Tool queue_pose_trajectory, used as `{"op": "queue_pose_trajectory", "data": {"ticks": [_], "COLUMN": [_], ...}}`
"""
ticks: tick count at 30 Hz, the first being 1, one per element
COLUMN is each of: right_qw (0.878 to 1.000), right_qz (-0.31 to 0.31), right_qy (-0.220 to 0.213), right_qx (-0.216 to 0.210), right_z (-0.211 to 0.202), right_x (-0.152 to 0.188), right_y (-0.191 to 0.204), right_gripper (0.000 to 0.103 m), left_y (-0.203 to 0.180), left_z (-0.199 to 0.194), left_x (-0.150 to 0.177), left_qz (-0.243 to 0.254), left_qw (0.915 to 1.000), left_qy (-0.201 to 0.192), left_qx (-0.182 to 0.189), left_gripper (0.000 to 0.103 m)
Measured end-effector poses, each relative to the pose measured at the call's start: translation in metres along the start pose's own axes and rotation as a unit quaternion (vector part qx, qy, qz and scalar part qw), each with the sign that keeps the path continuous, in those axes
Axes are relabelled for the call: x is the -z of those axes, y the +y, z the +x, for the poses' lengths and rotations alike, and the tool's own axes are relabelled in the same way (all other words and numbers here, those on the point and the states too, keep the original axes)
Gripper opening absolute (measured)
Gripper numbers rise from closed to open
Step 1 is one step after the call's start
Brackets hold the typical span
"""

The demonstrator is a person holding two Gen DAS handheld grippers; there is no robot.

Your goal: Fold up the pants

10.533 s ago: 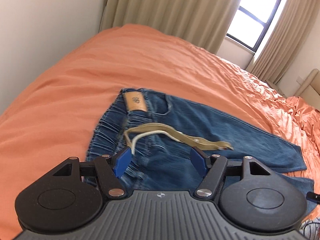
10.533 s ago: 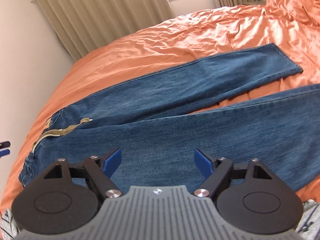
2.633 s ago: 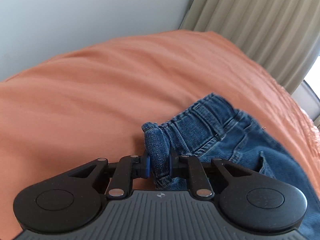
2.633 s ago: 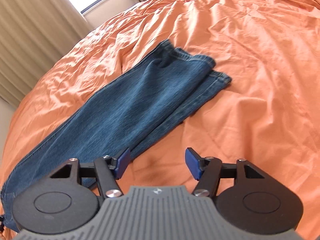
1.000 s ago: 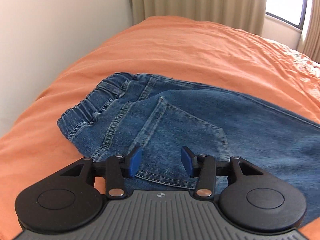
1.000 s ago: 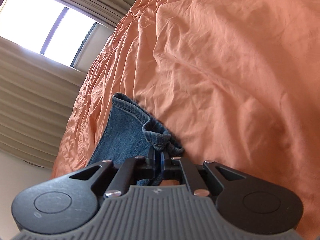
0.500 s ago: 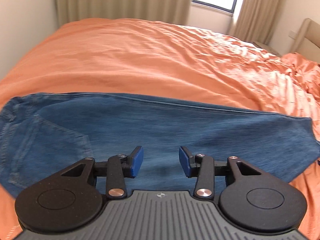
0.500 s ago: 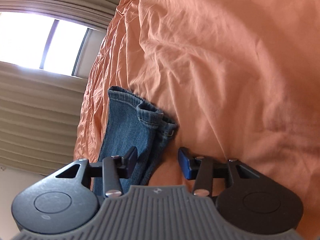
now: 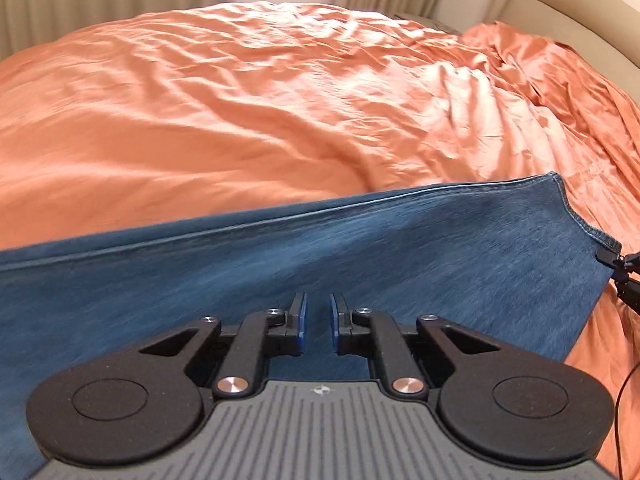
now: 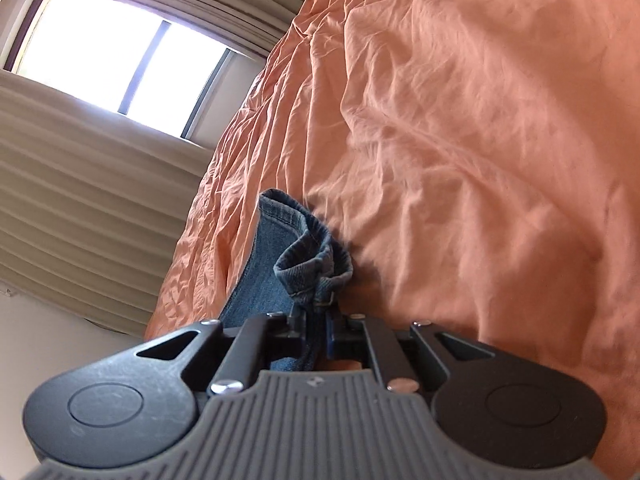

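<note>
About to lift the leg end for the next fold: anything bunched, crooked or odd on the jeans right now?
The hem is curled and bunched where the right gripper clamps it. The rest of the jeans lie flat on the wrinkled orange bedspread. Left gripper hovers, jaws narrow, holding nothing.

I am looking over a bed whose wrinkled orange cover point(image 9: 248, 92) is spreading far ahead. Beige curtains point(image 10: 80, 200) are hanging at the far left beside a bright window point(image 10: 120, 52); a cream headboard point(image 9: 568, 12) is curving far right.
</note>
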State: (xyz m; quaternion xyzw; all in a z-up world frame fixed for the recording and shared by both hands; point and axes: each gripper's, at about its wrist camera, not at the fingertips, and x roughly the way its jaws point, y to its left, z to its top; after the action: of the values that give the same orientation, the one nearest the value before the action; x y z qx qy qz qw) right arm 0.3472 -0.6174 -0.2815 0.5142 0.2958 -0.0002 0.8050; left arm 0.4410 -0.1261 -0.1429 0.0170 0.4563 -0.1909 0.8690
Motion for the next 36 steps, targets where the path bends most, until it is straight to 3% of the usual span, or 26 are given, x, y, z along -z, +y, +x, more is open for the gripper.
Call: {"op": "queue_pose_trajectory", "data": {"ticks": [8,15,18,22,26,36], "right_qw": [1.000,1.000,1.000,1.000,0.999,0.996], "right_qz": [-0.020,-0.008,-0.010,-0.020,-0.029,-0.085], "right_qy": [0.017,0.023,0.020,0.014,0.009,-0.008], "right_qx": [-0.002,0.001,0.006,0.019,0.032,0.040], "right_z": [0.000,0.005,0.003,0.006,0.005,-0.004], "right_x": [-0.002,-0.001,0.001,0.001,0.001,-0.001], "right_y": [-0.008,-0.015,-0.013,-0.003,0.008,0.058], "right_gripper": [0.004,0.004,0.004,0.004,0.003,0.003], "left_y": [-0.022,-0.031,-0.044,-0.061,-0.076,-0.085], "left_z": [0.074,0.076,0.057,0.039,0.028,-0.009], "left_x": [-0.048,-0.054,-0.045,-0.019,0.017,0.072], "left_qz": [0.002,0.000,0.017,0.018,0.010,-0.074], "left_qw": [0.9999,0.9996,0.9995,0.9997,0.9995,0.9961], "left_qy": [0.011,0.002,-0.005,0.014,0.029,0.034], "left_qx": [-0.008,-0.027,-0.027,-0.006,-0.008,0.031], "left_gripper": [0.010,0.007,0.008,0.008,0.006,0.004]}}
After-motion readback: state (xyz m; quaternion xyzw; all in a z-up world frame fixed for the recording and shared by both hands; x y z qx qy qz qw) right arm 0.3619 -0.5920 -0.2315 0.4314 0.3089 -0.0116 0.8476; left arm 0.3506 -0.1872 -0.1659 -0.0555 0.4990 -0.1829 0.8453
